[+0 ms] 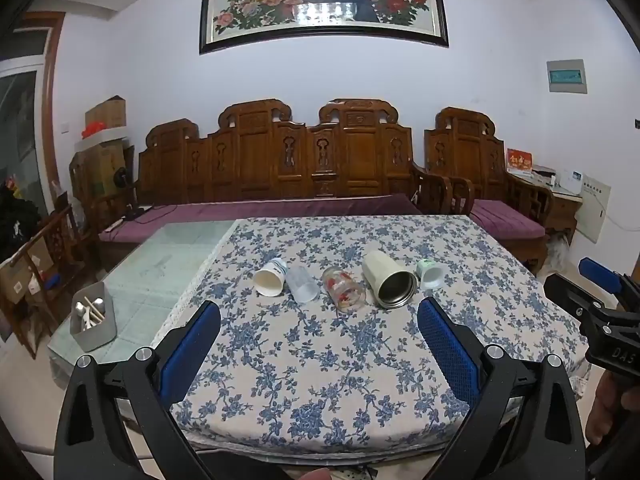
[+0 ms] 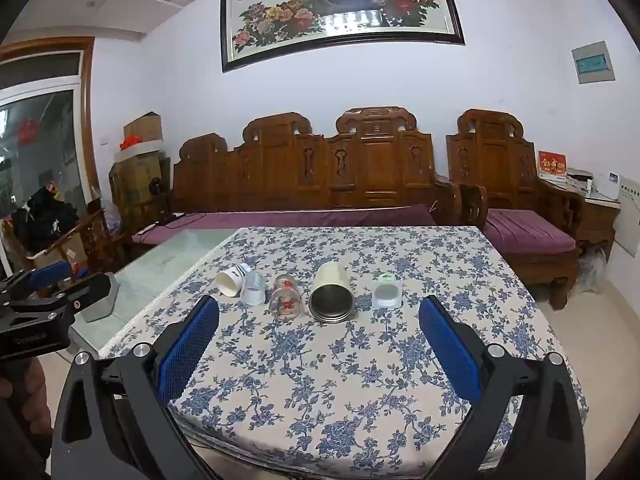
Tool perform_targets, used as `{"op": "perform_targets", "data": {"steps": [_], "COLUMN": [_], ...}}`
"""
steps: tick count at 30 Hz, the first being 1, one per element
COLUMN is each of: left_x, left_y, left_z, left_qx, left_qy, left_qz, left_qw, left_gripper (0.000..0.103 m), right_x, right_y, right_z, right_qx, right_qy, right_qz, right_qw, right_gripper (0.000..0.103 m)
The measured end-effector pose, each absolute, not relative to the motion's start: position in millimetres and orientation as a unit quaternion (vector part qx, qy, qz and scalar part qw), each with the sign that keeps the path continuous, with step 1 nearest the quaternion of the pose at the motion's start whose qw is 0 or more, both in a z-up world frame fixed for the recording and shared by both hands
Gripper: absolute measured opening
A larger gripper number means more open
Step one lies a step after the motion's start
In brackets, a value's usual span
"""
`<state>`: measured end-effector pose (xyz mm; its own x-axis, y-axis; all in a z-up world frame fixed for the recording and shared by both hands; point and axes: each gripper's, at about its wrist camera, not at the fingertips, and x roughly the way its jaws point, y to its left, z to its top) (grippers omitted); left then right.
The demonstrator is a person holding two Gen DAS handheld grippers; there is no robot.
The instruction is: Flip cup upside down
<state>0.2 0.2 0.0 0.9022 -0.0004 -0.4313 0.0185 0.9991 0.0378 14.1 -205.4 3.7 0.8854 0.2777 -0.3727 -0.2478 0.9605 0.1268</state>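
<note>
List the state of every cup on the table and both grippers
paper cup: on its side
clear plastic cup: on its side
printed glass: on its side
steel-lined tumbler: on its side
small white-green cup: on its side
left gripper: open, empty
right gripper: open, empty

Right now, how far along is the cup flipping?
Nothing looks done: paper cup, clear plastic cup, printed glass, steel-lined tumbler and small white cup all lie sideways. Left gripper and right gripper are open, empty. All flips remain.
</note>
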Motion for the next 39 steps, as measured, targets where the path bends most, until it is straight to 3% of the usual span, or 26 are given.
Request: {"op": "perform_targets", "data": {"steps": [39], "left_x": [-5], "left_y": [-7], "left_z": [11], "left_qx": [0.01], "left_qy": [0.2], "left_qz": [-0.017], "left_qw": [0.98], "left_gripper": [0.095], "right_x": [16], "right_y": [-209], "right_z": [6], "right_qx": [0.043], "right_qy": [0.196], "right_qz": [0.132], "right_qw": [0.971], "right_gripper": [0.101]}}
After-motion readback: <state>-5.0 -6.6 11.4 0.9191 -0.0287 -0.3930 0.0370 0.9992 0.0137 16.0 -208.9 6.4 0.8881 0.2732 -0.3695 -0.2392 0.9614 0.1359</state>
